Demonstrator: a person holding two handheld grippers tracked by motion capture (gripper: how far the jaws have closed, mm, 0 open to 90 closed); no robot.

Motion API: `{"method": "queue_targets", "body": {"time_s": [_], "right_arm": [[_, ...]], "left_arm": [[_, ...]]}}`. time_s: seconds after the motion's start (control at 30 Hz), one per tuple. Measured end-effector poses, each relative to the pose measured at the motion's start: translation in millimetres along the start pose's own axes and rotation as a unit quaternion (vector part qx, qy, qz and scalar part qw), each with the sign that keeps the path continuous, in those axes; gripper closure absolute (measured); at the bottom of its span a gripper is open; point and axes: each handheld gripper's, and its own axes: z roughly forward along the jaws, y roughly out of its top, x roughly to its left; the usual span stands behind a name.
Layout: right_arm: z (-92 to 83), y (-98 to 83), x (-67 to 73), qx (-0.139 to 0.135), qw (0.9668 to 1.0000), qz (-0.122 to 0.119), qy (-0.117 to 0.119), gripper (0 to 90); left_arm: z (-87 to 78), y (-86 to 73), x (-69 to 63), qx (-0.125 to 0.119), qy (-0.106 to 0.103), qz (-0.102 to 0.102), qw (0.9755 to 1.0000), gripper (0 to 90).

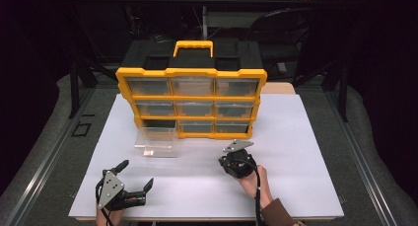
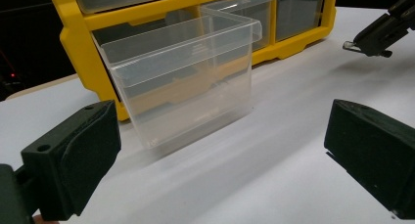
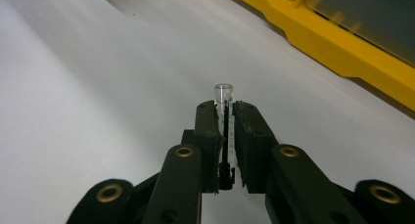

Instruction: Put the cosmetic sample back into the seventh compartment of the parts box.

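Observation:
A clear plastic drawer (image 1: 156, 142) (image 2: 181, 87) stands empty on the white table top (image 1: 296, 152), just in front of the yellow organizer (image 1: 192, 73) (image 2: 78, 33). The organizer's bottom left slot (image 1: 157, 123) is dark and open. My left gripper (image 1: 136, 173) (image 2: 222, 155) lies near the front left edge, open, with nothing between its jaws, facing the drawer. My right gripper (image 1: 235, 153) (image 3: 225, 116) rests right of the drawer and is shut on a small clear plastic piece (image 3: 223, 93) that sticks out past the pads. It also shows in the left gripper view (image 2: 377, 35).
The organizer has a yellow handle (image 1: 193, 47) and several shut clear drawers (image 1: 193, 86); its yellow base (image 3: 342, 43) runs close to my right gripper. The table top ends just behind my hands. Grey floor and dark frames surround the table.

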Motion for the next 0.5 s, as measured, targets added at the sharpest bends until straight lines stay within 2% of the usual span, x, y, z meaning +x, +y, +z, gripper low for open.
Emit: {"method": "queue_targets", "body": {"time_s": [0.23, 0.5], "right_arm": [[-2.8, -2.0, 1.6, -0.031, 0.9995, -0.004, -0.005, 80.5], [-6.1, -2.1, 4.4, -0.055, 0.9984, -0.007, -0.010, 80.5]], "left_arm": [[0.0, 0.1, -0.1, 0.000, 0.000, 0.000, 1.0000, 0.1], [-0.1, 0.1, -0.1, 0.000, 0.000, 0.000, 1.0000, 0.2]]}}
